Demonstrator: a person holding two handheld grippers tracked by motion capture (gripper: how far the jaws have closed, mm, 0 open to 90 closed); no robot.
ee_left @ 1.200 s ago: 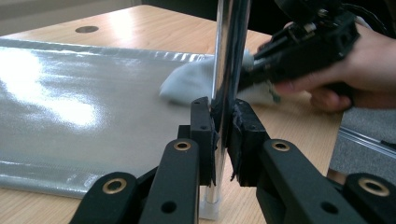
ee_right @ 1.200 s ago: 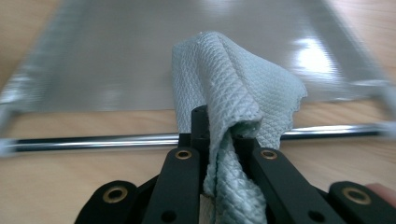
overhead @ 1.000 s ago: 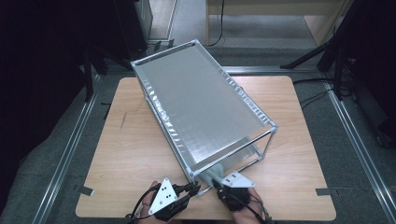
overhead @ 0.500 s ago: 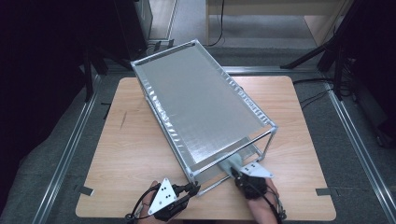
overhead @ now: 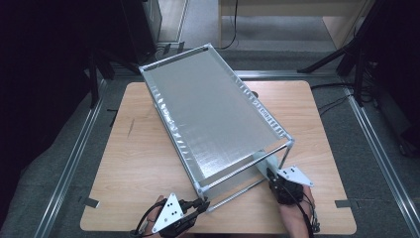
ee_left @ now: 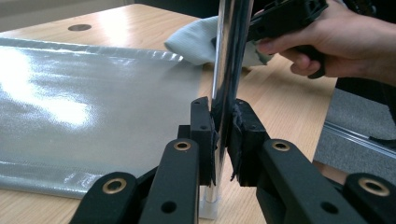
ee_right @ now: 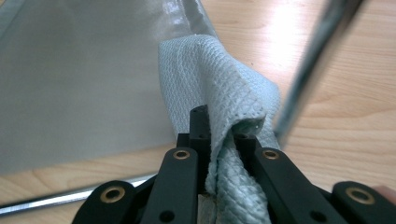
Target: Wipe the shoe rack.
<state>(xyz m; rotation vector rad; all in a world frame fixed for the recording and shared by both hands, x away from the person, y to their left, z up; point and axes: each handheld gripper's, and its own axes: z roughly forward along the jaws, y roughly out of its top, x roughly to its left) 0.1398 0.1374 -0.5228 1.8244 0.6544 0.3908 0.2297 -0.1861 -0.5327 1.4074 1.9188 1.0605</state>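
Left gripper (ee_left: 223, 135) clenched on upright chrome metal post (ee_left: 229, 60); right gripper (ee_right: 223, 135) grasping pale waffle-weave cloth (ee_right: 219, 88), probably just beside slanted chrome rod (ee_right: 317, 56) at its right.

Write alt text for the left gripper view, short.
The left gripper has its black fingers shut on a shiny upright metal post of a rack standing on a wooden table. Behind the post, a hand holds the other gripper with a pale cloth against it; a silvery sheet spreads to the left.
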